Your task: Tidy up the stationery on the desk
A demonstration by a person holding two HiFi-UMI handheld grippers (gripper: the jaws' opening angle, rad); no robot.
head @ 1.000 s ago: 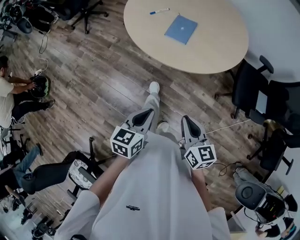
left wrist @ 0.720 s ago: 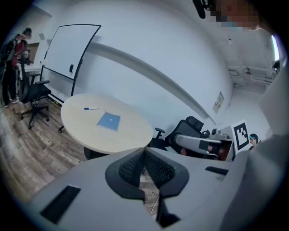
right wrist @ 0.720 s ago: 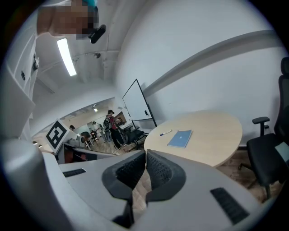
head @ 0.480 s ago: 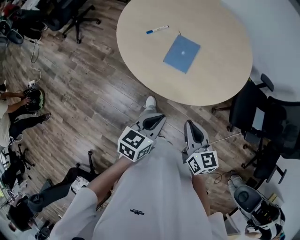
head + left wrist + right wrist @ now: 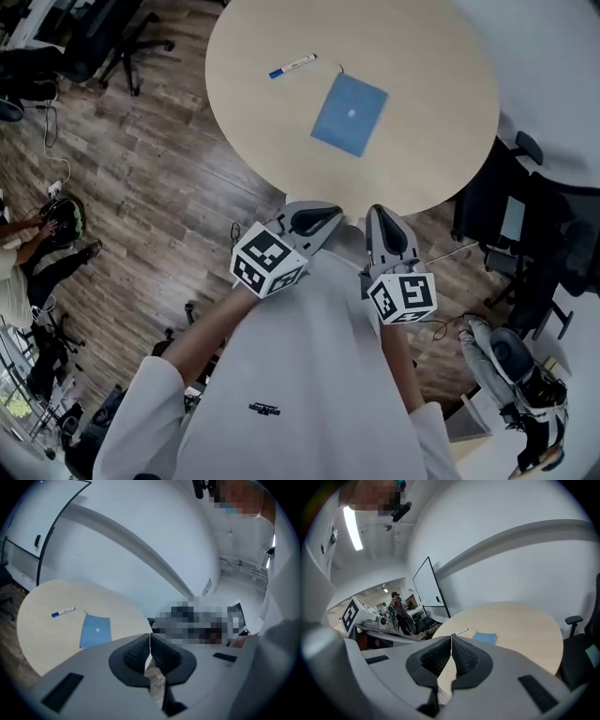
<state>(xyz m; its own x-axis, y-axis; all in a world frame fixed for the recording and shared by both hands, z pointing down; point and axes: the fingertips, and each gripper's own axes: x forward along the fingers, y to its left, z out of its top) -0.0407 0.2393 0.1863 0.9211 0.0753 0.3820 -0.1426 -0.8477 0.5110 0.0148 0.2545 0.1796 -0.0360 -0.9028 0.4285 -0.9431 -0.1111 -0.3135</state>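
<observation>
A round beige table (image 5: 441, 141) carries a blue notebook (image 5: 349, 113) and a white marker with a blue cap (image 5: 292, 66). Both lie apart from each other, the marker to the notebook's upper left. My left gripper (image 5: 330, 214) and right gripper (image 5: 377, 215) hover side by side at the table's near edge, both shut and empty. In the left gripper view the notebook (image 5: 95, 630) and marker (image 5: 63, 612) lie ahead to the left. In the right gripper view the notebook (image 5: 485, 638) and marker (image 5: 459, 632) show just beyond my shut jaws.
Black office chairs (image 5: 511, 211) stand right of the table, another chair (image 5: 103, 42) at the upper left. A person (image 5: 23, 267) sits on the wooden floor (image 5: 159, 187) at far left. A white wall curves behind the table.
Both grippers have travelled forward to the table's near edge. The table, notebook and marker now sit closer and lower in the head view.
</observation>
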